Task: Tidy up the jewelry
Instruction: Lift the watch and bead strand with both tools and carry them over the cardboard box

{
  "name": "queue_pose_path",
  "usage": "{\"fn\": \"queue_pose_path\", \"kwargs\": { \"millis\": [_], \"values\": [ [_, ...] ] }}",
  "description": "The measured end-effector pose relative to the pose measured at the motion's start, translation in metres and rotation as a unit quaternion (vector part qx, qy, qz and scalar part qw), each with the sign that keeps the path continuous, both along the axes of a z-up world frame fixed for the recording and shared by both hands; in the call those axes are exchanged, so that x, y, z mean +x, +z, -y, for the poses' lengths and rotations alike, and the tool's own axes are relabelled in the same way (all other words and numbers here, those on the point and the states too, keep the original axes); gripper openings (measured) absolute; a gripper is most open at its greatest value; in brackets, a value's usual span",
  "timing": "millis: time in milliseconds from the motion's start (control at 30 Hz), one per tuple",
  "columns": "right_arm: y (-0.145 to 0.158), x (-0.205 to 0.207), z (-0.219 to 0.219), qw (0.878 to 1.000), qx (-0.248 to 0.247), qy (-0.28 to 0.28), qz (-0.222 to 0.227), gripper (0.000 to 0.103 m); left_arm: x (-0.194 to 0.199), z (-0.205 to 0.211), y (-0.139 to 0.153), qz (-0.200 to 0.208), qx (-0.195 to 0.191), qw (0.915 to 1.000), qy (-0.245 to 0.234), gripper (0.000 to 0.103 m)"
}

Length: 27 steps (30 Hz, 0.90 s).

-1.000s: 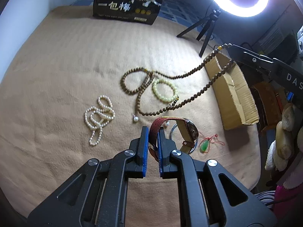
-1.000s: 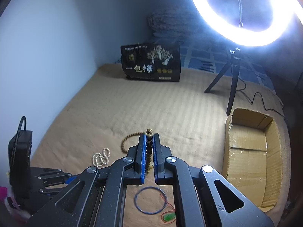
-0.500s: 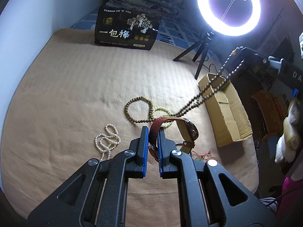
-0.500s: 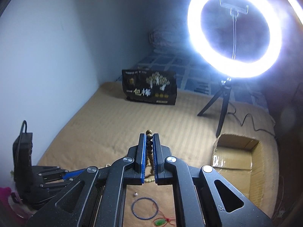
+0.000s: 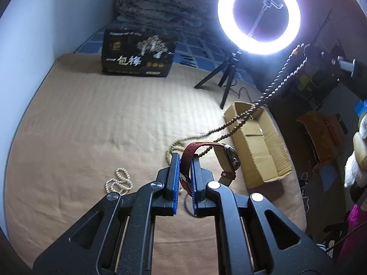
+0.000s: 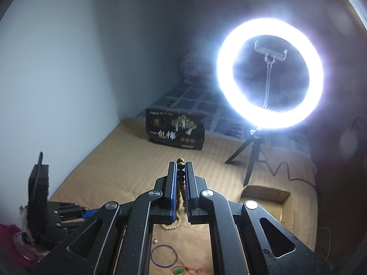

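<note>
My left gripper (image 5: 183, 158) is shut on the red strap of a wristwatch (image 5: 230, 160) and holds it above the tan blanket (image 5: 91, 126). My right gripper (image 6: 181, 163) is shut on a long brown bead necklace (image 6: 181, 178). In the left wrist view the necklace (image 5: 279, 81) hangs stretched from the right gripper (image 5: 300, 45) at upper right, down past the cardboard box (image 5: 259, 146) to the blanket. A white pearl strand (image 5: 119, 182) lies left of the left gripper. A pale green bead bracelet (image 6: 172, 224), a blue ring bangle (image 6: 164, 255) and a green pendant on red cord (image 6: 180, 270) lie under the right gripper.
A lit ring light on a tripod (image 5: 259, 16) stands behind the box, with a cable on the blanket (image 6: 282, 171). A black printed carton (image 5: 137, 55) stands at the back. A wall runs along the left. Clutter and shelves fill the right side (image 5: 321, 126).
Both grippers have risen. The right gripper has pulled the brown necklace higher, so most of it is off the blanket. The watch has gone up with the left gripper.
</note>
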State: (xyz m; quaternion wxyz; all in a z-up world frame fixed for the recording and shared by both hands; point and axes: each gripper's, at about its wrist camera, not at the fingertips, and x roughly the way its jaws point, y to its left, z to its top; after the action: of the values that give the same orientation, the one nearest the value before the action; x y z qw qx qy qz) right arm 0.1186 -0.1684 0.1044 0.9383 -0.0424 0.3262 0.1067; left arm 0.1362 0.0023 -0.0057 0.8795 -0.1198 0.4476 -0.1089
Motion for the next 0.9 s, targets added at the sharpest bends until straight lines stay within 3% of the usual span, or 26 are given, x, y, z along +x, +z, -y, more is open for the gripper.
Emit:
{"fn": "queue_pose_path", "kwargs": {
  "millis": [500, 900],
  "values": [
    [0.071, -0.036, 0.065, 0.995, -0.012, -0.058, 0.076, 0.005, 0.023, 0.066, 0.021, 0.022, -0.009, 0.9984, -0.051, 0.007],
    [0.063, -0.049, 0.122, 0.992, -0.024, -0.109, 0.067, 0.005, 0.054, 0.125, 0.013, 0.02, -0.008, 0.9966, -0.08, 0.007]
  ]
}}
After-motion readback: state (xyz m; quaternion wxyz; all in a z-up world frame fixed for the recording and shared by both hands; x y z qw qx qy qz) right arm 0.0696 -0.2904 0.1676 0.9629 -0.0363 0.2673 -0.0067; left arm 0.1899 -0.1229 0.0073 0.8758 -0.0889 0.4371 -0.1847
